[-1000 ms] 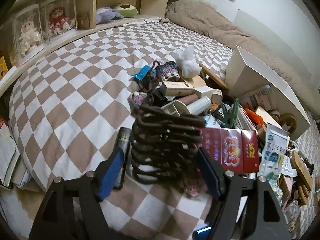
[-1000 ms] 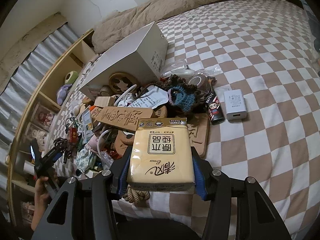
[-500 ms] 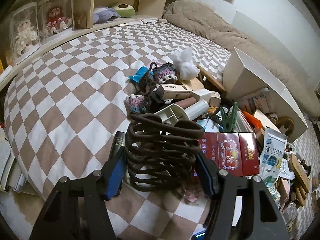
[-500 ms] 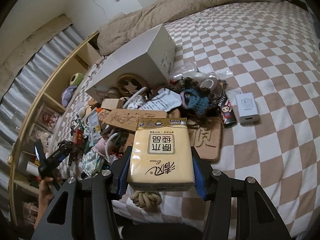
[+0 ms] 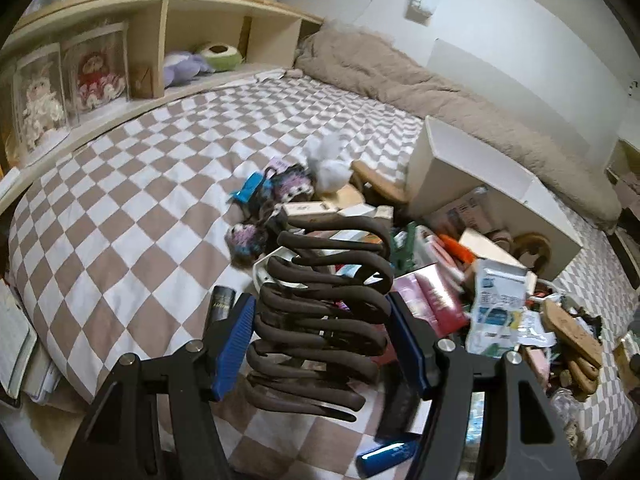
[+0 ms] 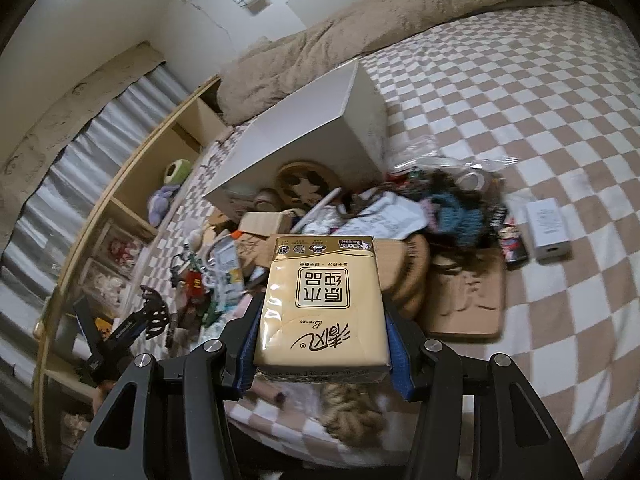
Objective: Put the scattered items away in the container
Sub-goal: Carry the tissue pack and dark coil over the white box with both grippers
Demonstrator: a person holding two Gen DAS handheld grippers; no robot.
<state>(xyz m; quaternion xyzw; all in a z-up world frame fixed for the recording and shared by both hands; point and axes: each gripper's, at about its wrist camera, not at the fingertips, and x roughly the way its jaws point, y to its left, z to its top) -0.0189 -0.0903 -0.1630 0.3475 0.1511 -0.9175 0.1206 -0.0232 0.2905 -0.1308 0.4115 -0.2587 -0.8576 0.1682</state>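
Observation:
My left gripper (image 5: 320,320) is shut on a dark brown bundle of wavy hangers (image 5: 324,280), held up off the checkered bedspread (image 5: 120,216). The right wrist view shows that gripper small at the far left (image 6: 132,328). My right gripper (image 6: 322,320) is shut on a yellow tissue pack (image 6: 322,300), held over the near edge of the pile. The container, a white box (image 5: 480,184) lying on its side with its opening toward the pile, sits at the back; the right wrist view shows the box (image 6: 312,128) above the pack.
A heap of loose items (image 5: 460,272) spreads in front of the box: packets, wooden boards (image 6: 468,300), knitted pieces, a white charger (image 6: 548,232). A black tube (image 5: 220,304) lies by my left finger. A wooden shelf (image 5: 160,40) with plush toys lines the bed's side. A beige duvet (image 5: 440,92) lies behind.
The left jaws closed on the hanger bundle and lifted it off the bed, the view tipping upward. The right gripper carried the tissue pack nearer the white box.

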